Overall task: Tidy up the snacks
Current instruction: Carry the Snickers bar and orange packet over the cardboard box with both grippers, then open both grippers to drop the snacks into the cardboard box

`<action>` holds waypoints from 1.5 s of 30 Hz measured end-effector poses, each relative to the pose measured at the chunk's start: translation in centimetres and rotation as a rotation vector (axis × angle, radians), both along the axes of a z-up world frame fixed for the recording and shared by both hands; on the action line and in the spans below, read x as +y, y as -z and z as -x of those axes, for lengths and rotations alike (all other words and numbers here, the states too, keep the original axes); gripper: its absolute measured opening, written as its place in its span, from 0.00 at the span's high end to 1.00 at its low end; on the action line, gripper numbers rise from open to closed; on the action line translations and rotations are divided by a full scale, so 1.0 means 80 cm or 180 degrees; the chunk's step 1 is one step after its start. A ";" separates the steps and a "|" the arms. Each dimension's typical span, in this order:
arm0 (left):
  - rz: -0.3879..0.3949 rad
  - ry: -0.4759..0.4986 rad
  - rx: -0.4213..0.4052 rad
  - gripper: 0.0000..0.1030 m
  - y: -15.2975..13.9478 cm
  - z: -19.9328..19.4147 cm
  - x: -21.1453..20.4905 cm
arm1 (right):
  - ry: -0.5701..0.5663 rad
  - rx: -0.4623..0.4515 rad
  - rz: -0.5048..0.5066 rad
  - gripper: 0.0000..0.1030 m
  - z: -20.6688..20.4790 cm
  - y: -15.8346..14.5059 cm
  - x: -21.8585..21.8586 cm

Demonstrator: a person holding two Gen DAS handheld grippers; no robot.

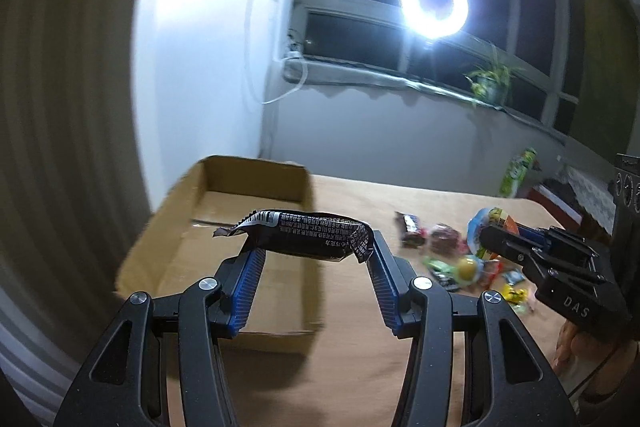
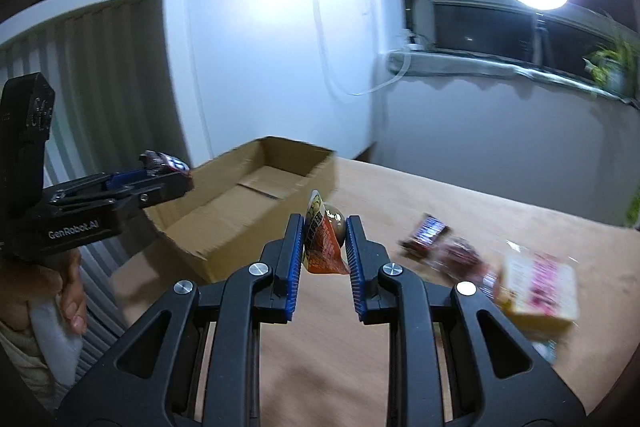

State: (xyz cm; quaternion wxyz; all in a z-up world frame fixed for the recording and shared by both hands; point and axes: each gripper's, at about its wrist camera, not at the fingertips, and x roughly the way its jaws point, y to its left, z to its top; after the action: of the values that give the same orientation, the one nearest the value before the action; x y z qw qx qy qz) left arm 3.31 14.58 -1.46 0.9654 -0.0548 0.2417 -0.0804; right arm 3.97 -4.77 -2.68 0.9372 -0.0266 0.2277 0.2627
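My left gripper is shut on a black snack bar wrapper, held crosswise above the open cardboard box. It also shows in the right wrist view at the box's near left corner. My right gripper is shut on an orange snack packet with a round brown sweet, above the table just right of the box. In the left wrist view the right gripper hangs over the pile of loose snacks.
Loose snacks lie on the brown table: a dark bar, a red packet, a pink and yellow pack. A green packet stands at the far edge. A ring light glares from the window.
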 end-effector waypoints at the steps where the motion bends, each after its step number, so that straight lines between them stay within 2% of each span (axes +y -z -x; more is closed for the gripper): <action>1: 0.0039 -0.0030 0.0010 0.51 0.002 -0.002 0.010 | -0.0041 0.0003 0.0011 0.79 -0.003 0.001 0.011; 9: 0.0334 -0.0121 0.0157 0.51 0.022 -0.030 0.063 | -0.0330 0.0006 0.0091 0.79 -0.033 0.002 0.088; 23: 0.0437 -0.0185 0.0425 0.50 0.062 -0.064 0.096 | -0.0620 0.0119 0.0153 0.79 -0.102 0.023 0.164; 26: 0.0377 -0.0218 0.0436 0.45 0.064 -0.062 0.094 | -0.0666 0.0214 0.0168 0.79 -0.117 0.031 0.173; 28: 0.0372 -0.0281 0.0460 0.40 0.065 -0.061 0.096 | -0.0665 0.0277 0.0186 0.71 -0.122 0.036 0.173; 30: 0.0427 -0.0270 0.0402 0.32 0.063 -0.054 0.100 | -0.0579 0.0217 0.0116 0.47 -0.117 0.035 0.164; 32: 0.0431 -0.0326 0.0364 0.28 0.059 -0.047 0.104 | -0.0518 0.0209 0.0012 0.35 -0.113 0.033 0.153; 38: 0.0432 -0.0446 0.0278 0.27 0.051 -0.033 0.116 | -0.0444 0.0147 -0.0072 0.33 -0.090 0.020 0.133; 42: 0.0413 -0.0460 0.0223 0.27 0.042 -0.024 0.117 | -0.0304 -0.0021 -0.0065 0.21 -0.057 0.018 0.120; 45: 0.0414 -0.0479 0.0184 0.27 0.033 -0.018 0.110 | -0.0174 -0.0191 0.0023 0.15 -0.026 0.025 0.113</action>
State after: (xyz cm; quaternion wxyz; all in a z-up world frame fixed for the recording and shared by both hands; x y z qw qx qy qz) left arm 4.71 23.39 -4.10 0.9558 -0.1376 0.2590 -0.0217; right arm 6.02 4.29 -4.72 0.9360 -0.0441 0.1996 0.2865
